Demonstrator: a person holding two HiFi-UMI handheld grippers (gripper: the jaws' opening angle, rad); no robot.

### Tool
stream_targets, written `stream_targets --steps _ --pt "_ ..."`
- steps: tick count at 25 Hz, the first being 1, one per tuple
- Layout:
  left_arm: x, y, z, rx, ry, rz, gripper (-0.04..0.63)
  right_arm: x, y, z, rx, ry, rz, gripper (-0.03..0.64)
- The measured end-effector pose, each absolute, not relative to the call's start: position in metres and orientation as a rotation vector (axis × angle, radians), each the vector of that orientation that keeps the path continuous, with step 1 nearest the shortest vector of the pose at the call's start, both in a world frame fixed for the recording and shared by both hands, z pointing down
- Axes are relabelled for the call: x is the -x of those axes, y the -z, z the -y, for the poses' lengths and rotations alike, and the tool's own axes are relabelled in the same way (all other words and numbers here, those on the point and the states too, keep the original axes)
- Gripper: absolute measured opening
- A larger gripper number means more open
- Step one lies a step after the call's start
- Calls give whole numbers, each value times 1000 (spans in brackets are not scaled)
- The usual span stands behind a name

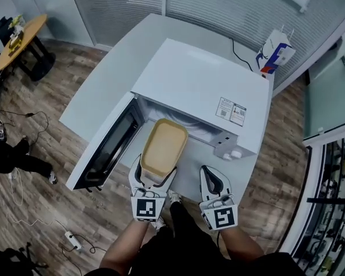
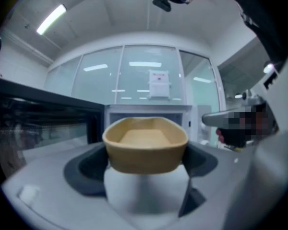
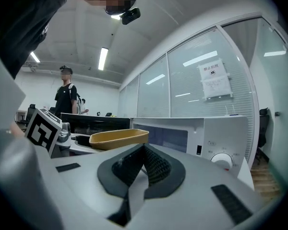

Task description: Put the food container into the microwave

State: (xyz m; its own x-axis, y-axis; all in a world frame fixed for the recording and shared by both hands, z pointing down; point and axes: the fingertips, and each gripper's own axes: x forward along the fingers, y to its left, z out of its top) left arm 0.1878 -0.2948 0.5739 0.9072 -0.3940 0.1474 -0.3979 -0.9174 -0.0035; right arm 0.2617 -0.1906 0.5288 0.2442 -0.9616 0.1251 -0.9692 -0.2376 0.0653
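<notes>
The left hand-held gripper (image 1: 156, 176) clamps the food container (image 1: 164, 145) at the open microwave (image 1: 201, 91) mouth; insertion and release appear outstanding. The right hand-held gripper (image 1: 214, 184) is clenched, empty

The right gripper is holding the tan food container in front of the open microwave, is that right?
No. The left gripper holds the food container in front of the open microwave, as the left gripper view shows; the right gripper is shut and empty.
</notes>
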Motion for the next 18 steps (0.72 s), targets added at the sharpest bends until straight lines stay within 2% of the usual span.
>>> stream_targets --steps 18 --pt "-289 -622 345 -3066 -319 539 479 -295 -593 218 -2404 -340 1805 -2"
